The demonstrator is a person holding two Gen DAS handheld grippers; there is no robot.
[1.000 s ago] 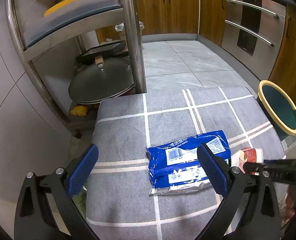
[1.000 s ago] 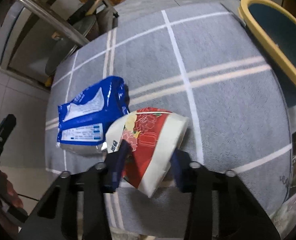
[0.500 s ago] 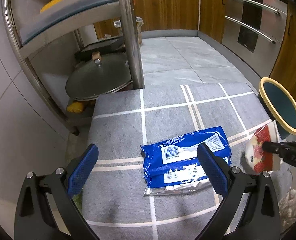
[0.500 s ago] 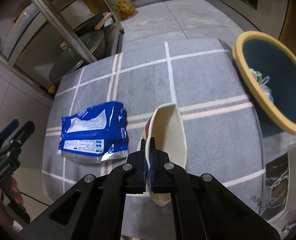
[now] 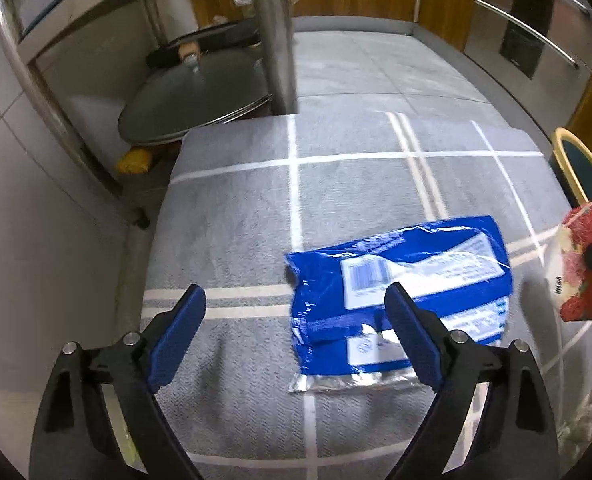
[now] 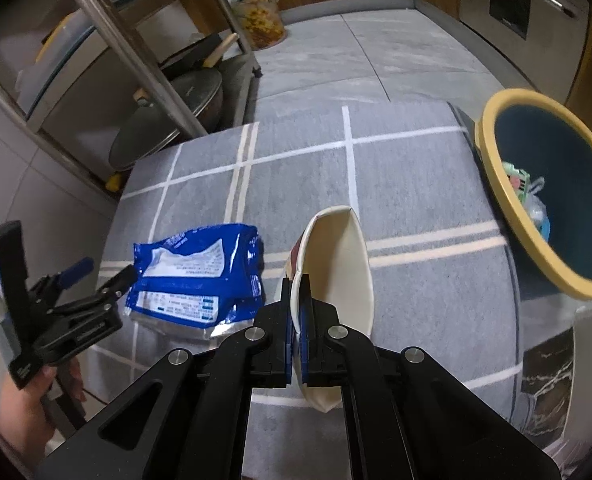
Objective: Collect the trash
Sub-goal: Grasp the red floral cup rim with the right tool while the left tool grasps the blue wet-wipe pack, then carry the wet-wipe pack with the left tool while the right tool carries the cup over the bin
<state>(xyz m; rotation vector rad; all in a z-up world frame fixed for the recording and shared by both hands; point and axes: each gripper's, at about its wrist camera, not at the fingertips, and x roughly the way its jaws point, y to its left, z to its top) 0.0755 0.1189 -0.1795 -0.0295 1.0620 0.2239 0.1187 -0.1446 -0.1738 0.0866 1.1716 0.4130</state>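
The right gripper was pressed together on the wall of a flattened paper cup, lifted clear of the grey checked mat. The cup's white inside faced the right wrist camera; its red flowered outside showed at the right edge of the left wrist view, where the tip of the right gripper touched it.

The left gripper hung over the mat with its blue pads spread wide and closing. Nothing was pinched: the left pad stood over bare mat, and the right pad overlapped the blue wrapper. The wrapper lay flat on the mat, label up, its silver seam towards the camera. In the right wrist view the wrapper lay just left of the cup.

A yellow-rimmed bin stood at the mat's right edge, with scraps inside. A metal rack holding pans stood beyond the mat's far left corner.
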